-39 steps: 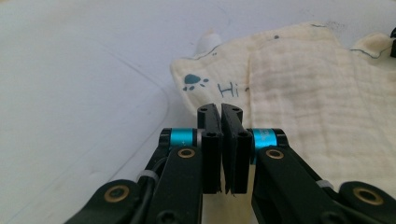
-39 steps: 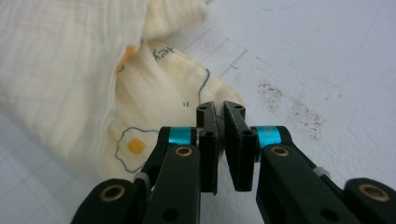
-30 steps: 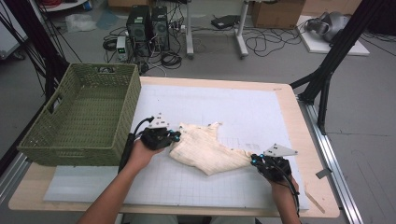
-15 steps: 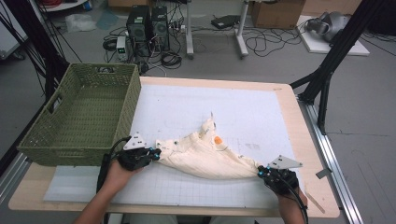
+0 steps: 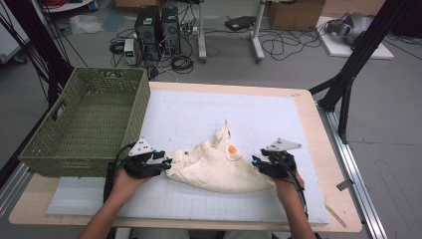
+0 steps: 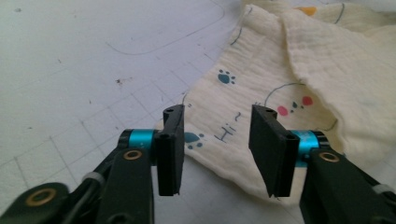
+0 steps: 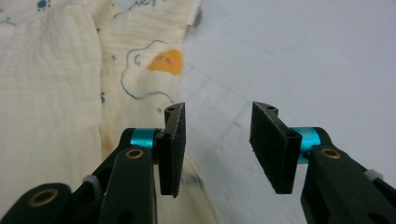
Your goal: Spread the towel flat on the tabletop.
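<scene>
Cream cloth (image 5: 219, 167) near the table's (image 5: 318, 129) front edge; left gripper (image 5: 166, 163) and right gripper (image 5: 255, 162), jaws just opened, hold nothing.

Black left claw (image 6: 215, 149), flat black pads, teal collars, brass screws, grey three-cornered plate, trailing black cable

One cream cloth (image 5: 219, 167) is counted on the tabletop (image 5: 318, 124), spread near its front edge. One green woven basket (image 5: 89, 124) is counted at the left edge. One white gridded mat (image 5: 199, 109) is laid across the middle. Two tongs are counted: the left tongs (image 5: 166, 163) and the right tongs (image 5: 255, 162), each with two black jaws set apart.
</scene>
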Demonstrator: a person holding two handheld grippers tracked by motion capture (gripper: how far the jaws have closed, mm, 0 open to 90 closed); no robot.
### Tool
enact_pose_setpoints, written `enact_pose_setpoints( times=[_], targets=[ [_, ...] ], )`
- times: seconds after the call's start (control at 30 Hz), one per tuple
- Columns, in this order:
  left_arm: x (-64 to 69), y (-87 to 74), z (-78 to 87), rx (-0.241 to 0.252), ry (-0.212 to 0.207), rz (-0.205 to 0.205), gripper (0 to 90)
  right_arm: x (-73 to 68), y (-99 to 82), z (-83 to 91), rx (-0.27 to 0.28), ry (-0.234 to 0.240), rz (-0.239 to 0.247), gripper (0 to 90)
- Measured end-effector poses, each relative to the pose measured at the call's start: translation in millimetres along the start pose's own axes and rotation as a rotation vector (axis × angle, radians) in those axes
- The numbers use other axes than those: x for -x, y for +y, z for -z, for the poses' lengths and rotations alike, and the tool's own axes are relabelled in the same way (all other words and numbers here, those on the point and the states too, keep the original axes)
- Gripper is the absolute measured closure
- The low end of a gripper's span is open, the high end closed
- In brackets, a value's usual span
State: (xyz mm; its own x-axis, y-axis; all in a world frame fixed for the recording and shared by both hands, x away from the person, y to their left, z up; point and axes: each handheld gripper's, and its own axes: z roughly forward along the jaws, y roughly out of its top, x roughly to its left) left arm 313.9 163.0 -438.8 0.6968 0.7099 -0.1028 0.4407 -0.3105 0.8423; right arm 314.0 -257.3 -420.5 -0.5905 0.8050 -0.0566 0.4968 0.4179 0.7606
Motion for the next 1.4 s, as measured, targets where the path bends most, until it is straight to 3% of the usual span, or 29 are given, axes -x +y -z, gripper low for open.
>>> enact_pose_setpoints(
  times=[0.13,0.23,0.3,0.4,0.5,0.7,0.8,0.87,0.97,1.03,1.07,1.13,1.17,1.23,1.27,1.4],
  targets=[
    [-2.9,4.2,-8.0,0.001,0.009,0.016,49.6,-8.1,12.8,-29.4,-0.015,0.067,-0.001,55.7],
    [-3.2,6.0,-12.8,-0.011,0.008,0.013,49.6,-10.6,15.4,-43.8,-0.032,0.112,-0.034,58.6],
    [-3.2,7.1,-17.1,-0.026,0.014,0.005,49.6,-12.6,14.6,-50.8,-0.071,0.131,-0.024,66.0],
    [-3.1,9.2,-20.9,-0.040,0.014,-0.002,49.1,-15.0,14.9,-49.3,-0.074,0.134,0.009,85.4],
    [-3.1,10.7,-24.6,-0.052,0.018,-0.005,48.7,-18.6,14.5,-42.5,-0.101,0.025,0.080,86.7],
    [-4.6,9.8,-30.0,-0.067,0.040,0.002,47.4,-9.9,-5.4,-16.3,-0.149,-0.101,0.075,86.6],
    [-2.2,9.6,-34.7,-0.086,0.028,-0.009,46.7,-7.6,-17.1,-3.0,-0.155,-0.119,0.071,86.5],
    [1.6,10.2,-38.8,-0.094,0.034,-0.027,45.3,-6.5,-22.0,3.1,-0.155,-0.108,0.055,84.7],
    [5.3,14.4,-43.2,-0.102,0.020,-0.038,45.0,-0.7,-23.0,8.3,-0.111,-0.090,0.008,72.9],
    [10.5,17.3,-47.4,-0.125,0.022,-0.085,48.4,5.5,-20.4,9.8,-0.067,-0.096,-0.033,62.9],
    [12.5,19.0,-48.8,-0.128,0.006,-0.104,52.7,9.1,-18.8,9.7,-0.050,-0.097,-0.049,61.1],
    [15.9,23.0,-51.5,-0.143,-0.001,-0.130,70.5,15.2,-15.4,5.8,-0.037,-0.092,-0.084,55.0],
    [17.8,25.0,-53.1,-0.148,0.014,-0.151,81.8,17.5,-13.9,2.5,-0.037,-0.086,-0.093,53.6],
    [18.1,29.2,-56.1,-0.160,0.039,-0.168,83.8,20.9,-11.8,-6.4,-0.031,-0.076,-0.105,51.0],
    [16.4,32.2,-57.8,-0.153,0.076,-0.171,84.2,22.1,-11.2,-10.1,-0.032,-0.071,-0.112,49.9],
    [4.6,41.5,-62.6,-0.132,0.130,-0.131,84.4,21.9,-8.4,-31.0,-0.050,-0.042,-0.128,49.6]
  ],
)
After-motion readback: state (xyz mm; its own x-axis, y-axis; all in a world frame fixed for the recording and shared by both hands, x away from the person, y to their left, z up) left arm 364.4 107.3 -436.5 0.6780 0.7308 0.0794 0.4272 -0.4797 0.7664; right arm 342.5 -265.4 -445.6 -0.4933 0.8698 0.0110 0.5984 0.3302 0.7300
